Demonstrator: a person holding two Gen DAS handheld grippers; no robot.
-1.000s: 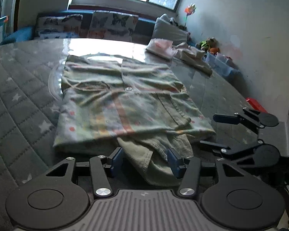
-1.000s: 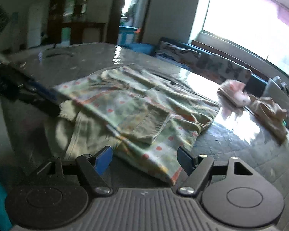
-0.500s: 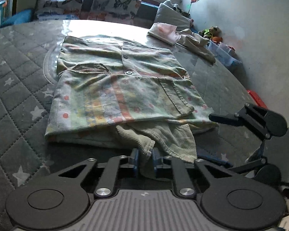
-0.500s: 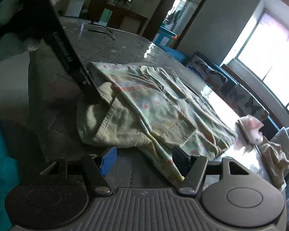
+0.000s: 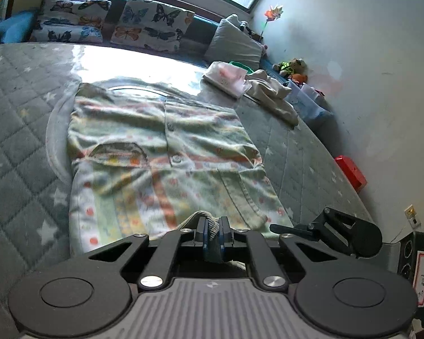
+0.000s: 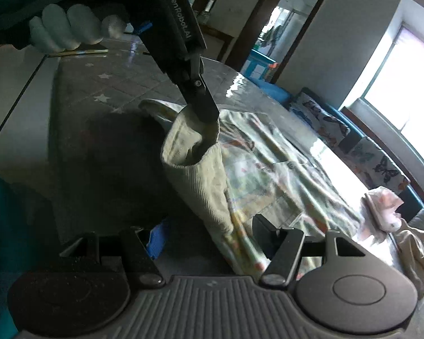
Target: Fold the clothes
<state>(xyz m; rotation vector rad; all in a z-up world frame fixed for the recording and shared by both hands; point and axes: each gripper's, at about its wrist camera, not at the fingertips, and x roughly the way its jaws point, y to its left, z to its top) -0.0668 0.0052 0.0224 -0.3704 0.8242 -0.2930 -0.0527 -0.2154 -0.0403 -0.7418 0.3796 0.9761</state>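
With my left gripper [image 5: 212,233] clamped on the ribbed cuff [image 6: 195,144] raised off the shirt [image 5: 166,152] spread on the quilted surface [image 5: 17,130], I judge a sleeve fold is underway; next, carry it far across while my right gripper [image 6: 212,236] waits, jaws apart.

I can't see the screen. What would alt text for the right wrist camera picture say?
The left tongs, held by a gloved hand, pinch the ribbed cuff of a patterned shirt and lift it off a quilted grey bed. The right tongs wait open in the foreground, beside the shirt's near edge.
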